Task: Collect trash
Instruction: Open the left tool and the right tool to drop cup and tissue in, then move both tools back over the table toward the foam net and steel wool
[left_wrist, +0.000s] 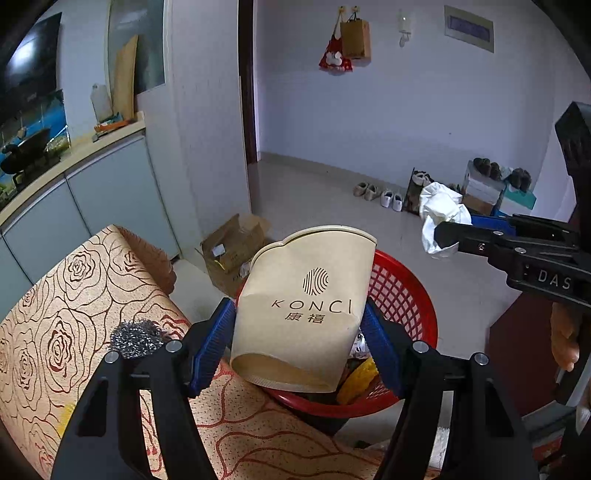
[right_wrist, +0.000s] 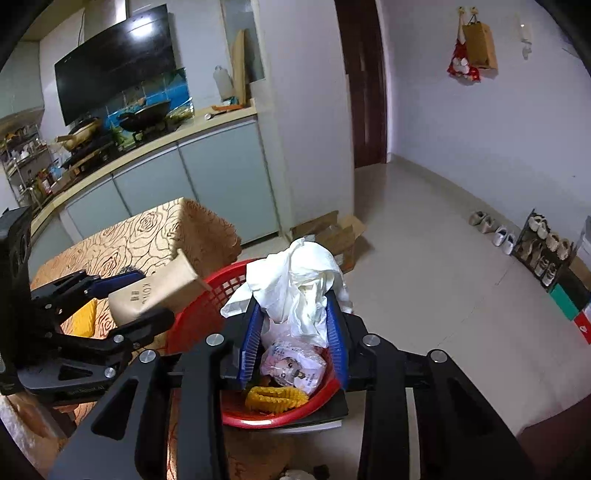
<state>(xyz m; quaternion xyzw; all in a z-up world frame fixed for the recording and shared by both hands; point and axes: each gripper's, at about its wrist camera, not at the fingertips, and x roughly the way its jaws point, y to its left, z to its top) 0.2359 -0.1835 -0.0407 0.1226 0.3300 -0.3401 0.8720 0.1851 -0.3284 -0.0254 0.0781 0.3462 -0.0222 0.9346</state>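
Note:
A tan paper cup (left_wrist: 306, 306) printed KONCI lies tilted between the blue pads of my left gripper (left_wrist: 297, 310), which is shut on it just over the near rim of a red mesh basket (left_wrist: 406, 280). In the right wrist view, my right gripper (right_wrist: 293, 299) is shut on a crumpled white plastic bag (right_wrist: 295, 280) above the same basket (right_wrist: 207, 306). Inside the basket lie a printed wrapper (right_wrist: 295, 369) and a yellow crinkled piece (right_wrist: 275, 398). The left gripper (right_wrist: 147, 299) with the cup (right_wrist: 159, 291) shows at the left. The right gripper (left_wrist: 448, 236) with the bag (left_wrist: 439, 206) shows at the right.
A table with a rose-patterned cloth (left_wrist: 74, 314) holds a steel wool scourer (left_wrist: 136, 338) and a yellow item (right_wrist: 85, 317). An open cardboard box (left_wrist: 232, 251) stands on the tiled floor behind the basket. Shoes (left_wrist: 376, 194) and a shoe rack (right_wrist: 543, 247) line the far wall.

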